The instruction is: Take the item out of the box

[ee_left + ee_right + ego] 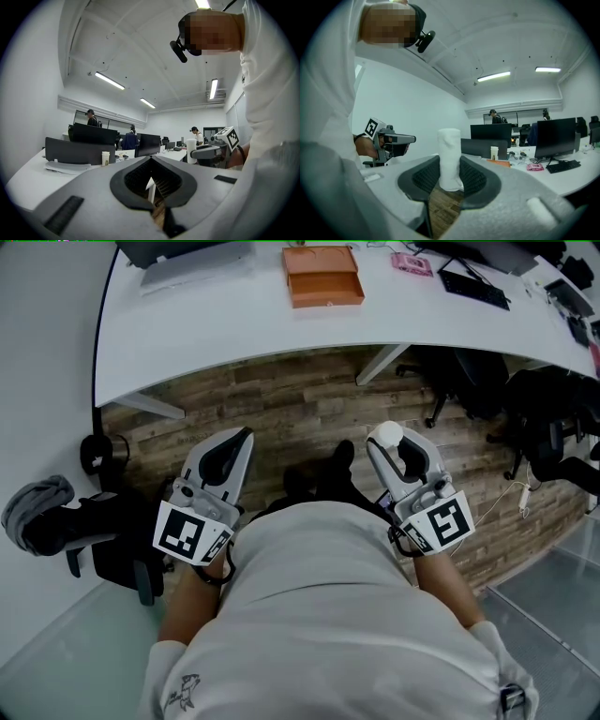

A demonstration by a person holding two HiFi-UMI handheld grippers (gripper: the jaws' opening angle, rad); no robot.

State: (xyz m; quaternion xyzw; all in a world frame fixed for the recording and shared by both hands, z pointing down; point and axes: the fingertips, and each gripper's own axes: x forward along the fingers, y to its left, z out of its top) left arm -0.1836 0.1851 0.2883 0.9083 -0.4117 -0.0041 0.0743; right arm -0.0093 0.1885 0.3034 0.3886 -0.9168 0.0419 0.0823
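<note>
The room is an open office with a wooden floor (309, 418) and a long white curved desk (234, 324). On the far side of this desk stands the orange-brown box (323, 277), open, and no content can be seen in it from the head view. The person stands well apart from the desk and holds both tools low, near the waist and pointing forward, which looks like a carrying posture and not a reaching one. The right gripper (394, 451) has its jaws standing wide and pressing from both sides on a white roll (449, 154); the ribbed dark pads touch it at its lower part, so the upper part rises free above the jaws. Probably it is gripped low and kept upright so that it does not slip out or tip. The left gripper (236, 446) has its jaw tips brought together and nothing is between them; it seems only to wait beside. The roll is a short cylinder, plain white, with a slightly wrinkled surface and a small dent near the top, so it is likely soft, like paper or cloth, and a strong squeeze would deform it. As the item is out of the box and far from it, the taking out seems done.
</note>
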